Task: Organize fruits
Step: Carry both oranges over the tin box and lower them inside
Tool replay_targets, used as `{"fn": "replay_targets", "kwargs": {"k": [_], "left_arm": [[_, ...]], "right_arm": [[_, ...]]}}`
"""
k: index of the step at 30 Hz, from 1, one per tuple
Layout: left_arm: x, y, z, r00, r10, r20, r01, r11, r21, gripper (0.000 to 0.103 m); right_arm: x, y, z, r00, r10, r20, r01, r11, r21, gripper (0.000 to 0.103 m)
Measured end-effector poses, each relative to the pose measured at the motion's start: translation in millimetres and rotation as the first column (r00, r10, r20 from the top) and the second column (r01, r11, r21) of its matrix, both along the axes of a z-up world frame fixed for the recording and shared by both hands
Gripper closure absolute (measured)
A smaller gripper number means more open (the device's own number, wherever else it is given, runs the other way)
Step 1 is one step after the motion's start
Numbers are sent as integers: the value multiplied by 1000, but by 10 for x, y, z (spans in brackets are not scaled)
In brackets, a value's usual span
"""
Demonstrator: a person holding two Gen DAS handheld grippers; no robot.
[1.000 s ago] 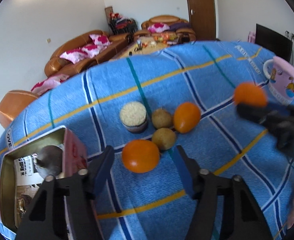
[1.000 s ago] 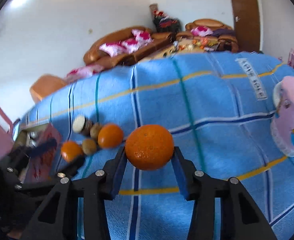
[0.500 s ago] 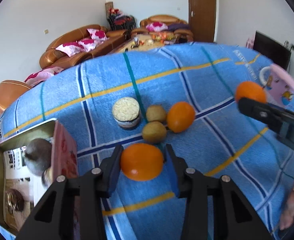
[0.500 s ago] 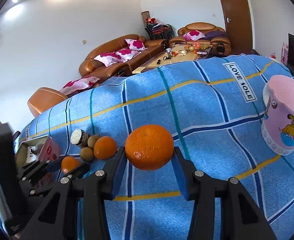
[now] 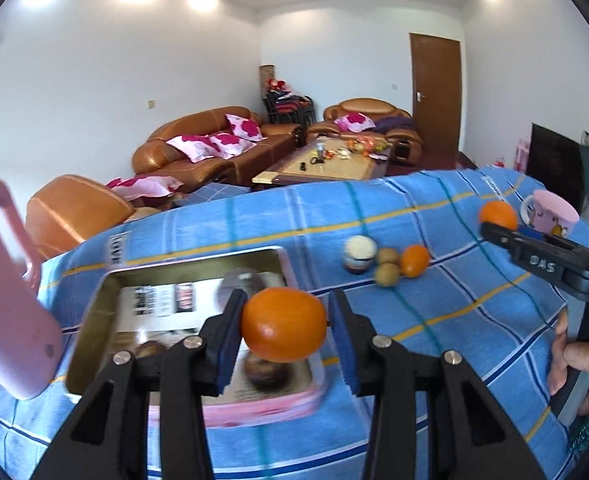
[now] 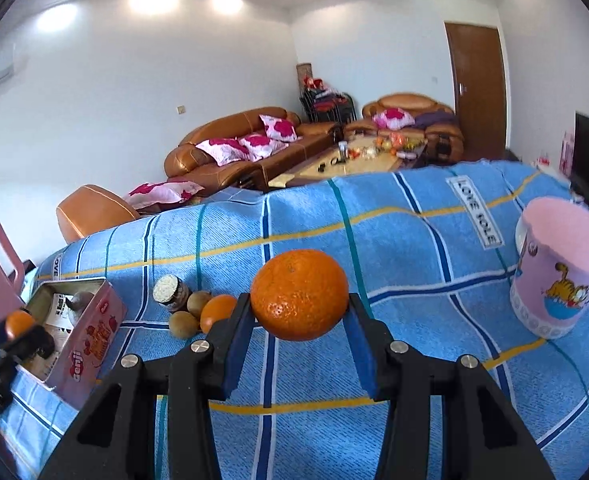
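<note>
My left gripper [image 5: 284, 326] is shut on a smooth orange [image 5: 283, 323] and holds it in the air above the open pink tin box [image 5: 94, 304]. My right gripper [image 6: 299, 320] is shut on a second orange [image 6: 299, 294], raised above the blue cloth. A third orange [image 5: 414, 261] lies on the cloth beside two brown kiwis [image 5: 387, 273]. In the right wrist view the same group [image 6: 218, 312] sits right of the tin box [image 6: 90, 332].
A small jar with a pale lid [image 5: 359, 254] stands by the kiwis. A pink cartoon mug [image 6: 558, 276] stands at the right. The tin's pink lid [image 5: 6, 300] stands at the left. The tin holds papers and dark round items.
My left gripper closed on the orange, lifted it off the cloth and carried it left over the tin box. My right gripper kept holding its orange, raised slightly.
</note>
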State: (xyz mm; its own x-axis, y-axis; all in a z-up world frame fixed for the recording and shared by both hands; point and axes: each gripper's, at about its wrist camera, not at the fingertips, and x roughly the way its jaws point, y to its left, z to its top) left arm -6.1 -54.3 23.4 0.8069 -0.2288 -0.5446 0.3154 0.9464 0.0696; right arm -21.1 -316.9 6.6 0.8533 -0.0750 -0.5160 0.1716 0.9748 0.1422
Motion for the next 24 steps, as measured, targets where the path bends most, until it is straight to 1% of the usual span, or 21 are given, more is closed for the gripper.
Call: {"fn": "replay_targets", "kwargs": {"k": [4, 7, 10, 11, 16, 20, 24], "left_arm": [[53, 309, -48, 998, 56, -1, -56, 998, -10, 59], [112, 505, -92, 994, 106, 22, -105, 994, -23, 59], [140, 611, -157, 991, 135, 21, -134, 990, -51, 59], [159, 629, -159, 990, 137, 23, -136, 989, -55, 59], [115, 719, -106, 985, 154, 77, -150, 987, -51, 59], [144, 762, -106, 985, 161, 56, -157, 985, -69, 59], [192, 778, -140, 985, 170, 43, -167, 984, -62, 59]], "right_arm": [[-93, 96, 62, 998, -42, 52, 45, 996, -75, 55], [-137, 210, 96, 995, -60, 79, 71, 986, -148, 55], [-182, 348, 125, 992, -79, 101, 101, 969, -226, 55], [-188, 389, 125, 992, -87, 95, 107, 966, -234, 55], [-173, 574, 108, 996, -71, 49, 79, 981, -180, 55], [-108, 824, 137, 999, -32, 29, 36, 988, -149, 55], [-66, 1122, 186, 1000, 15, 27, -13, 995, -95, 55]]}}
